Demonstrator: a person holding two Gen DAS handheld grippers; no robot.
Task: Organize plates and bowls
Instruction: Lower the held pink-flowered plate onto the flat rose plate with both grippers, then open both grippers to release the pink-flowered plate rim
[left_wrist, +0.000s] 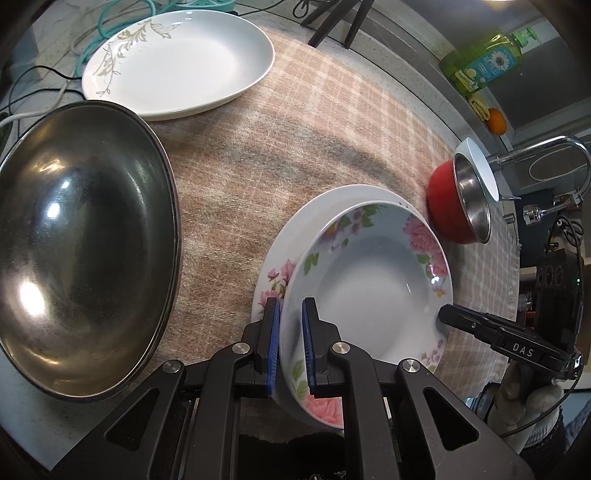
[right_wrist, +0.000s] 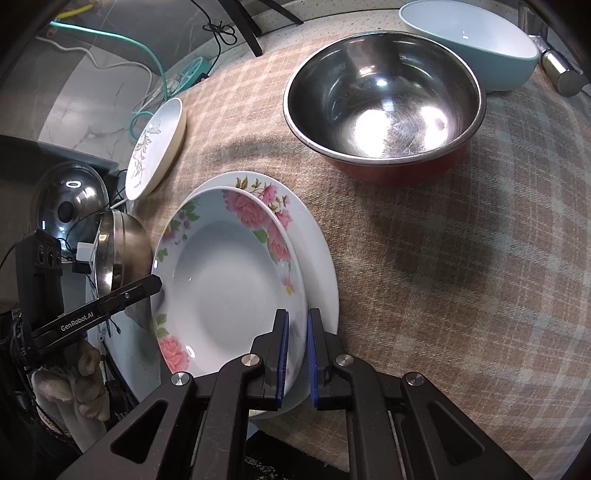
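A deep white plate with pink flowers (left_wrist: 369, 288) (right_wrist: 221, 288) lies over a larger flowered plate (left_wrist: 295, 229) (right_wrist: 317, 266) on the checked cloth. My left gripper (left_wrist: 290, 347) is shut on its left rim, blue pads on either side of the edge. On the opposite rim my right gripper (right_wrist: 297, 354) is shut too, its outer finger over the larger plate. Each wrist view shows the other gripper's tip at the far rim: the right gripper (left_wrist: 454, 317) and the left gripper (right_wrist: 155, 284). Whether the deep plate touches the plate below, I cannot tell.
A big steel bowl (left_wrist: 85, 240) (right_wrist: 122, 251) sits left, a white leaf-patterned plate (left_wrist: 177, 62) (right_wrist: 155, 147) behind it. A red-sided steel bowl (left_wrist: 458, 206) (right_wrist: 384, 96) and a blue bowl (right_wrist: 469, 40) stand right. Soap bottle (left_wrist: 484, 62) and faucet (left_wrist: 554, 147) are beyond.
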